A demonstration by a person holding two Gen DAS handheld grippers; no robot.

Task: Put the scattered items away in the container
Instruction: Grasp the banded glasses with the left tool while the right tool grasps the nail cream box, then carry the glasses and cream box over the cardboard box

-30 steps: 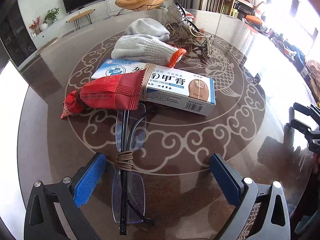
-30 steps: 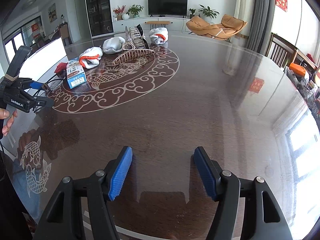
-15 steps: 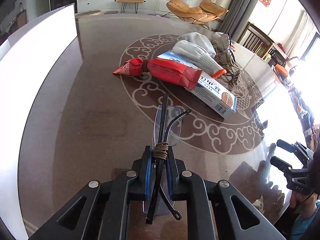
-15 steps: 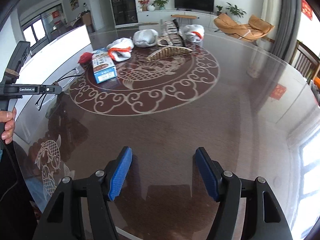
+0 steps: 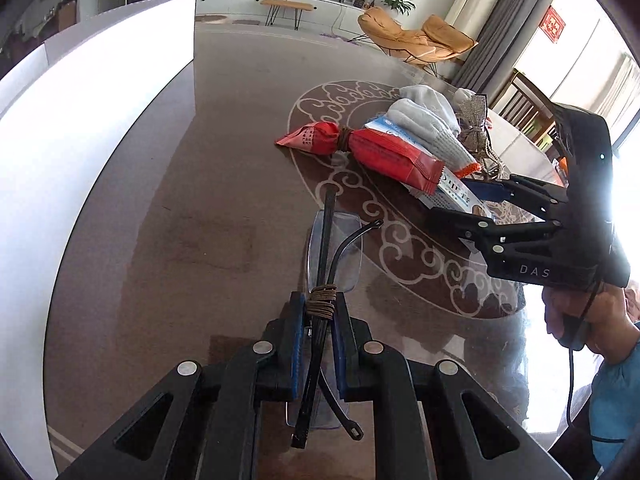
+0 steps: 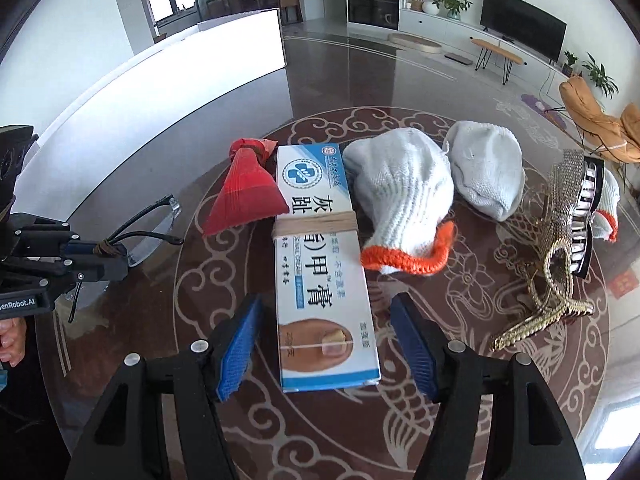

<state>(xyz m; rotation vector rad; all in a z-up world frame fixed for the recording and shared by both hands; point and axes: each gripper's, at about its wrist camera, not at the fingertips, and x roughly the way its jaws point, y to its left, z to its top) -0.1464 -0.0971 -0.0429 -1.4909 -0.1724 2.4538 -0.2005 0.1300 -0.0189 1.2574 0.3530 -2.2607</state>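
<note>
Your left tool (image 5: 316,332) is clamped tight on the folded rimless glasses w/ black arms and a brown band round them (image 5: 325,264); blue pads (image 5: 297,344) press both sides at the band, lens end sticking out ahead over the dark glossy desk w/ cloud-scroll inlay (image 5: 168,216).

Your right tool (image 6: 326,344) is about half open, jaws just closed a little. The long white-and-blue nail cream box w/ a rubber band (image 6: 320,264) lies between the pads, near end first, pads not touching it.

Rel. to that box: red snack packet tied at one end (image 6: 246,192) touches its far-left side; grey knit glove w/ orange cuff (image 6: 404,204) sits against its right side, a second grey glove (image 6: 488,168) beyond that; glittery gold hair claw clip (image 6: 560,240) is further right, apart.

White long-walled container (image 6: 168,80) stands far left of the box; can't see inside. Bare desk lies between box and container.
</note>
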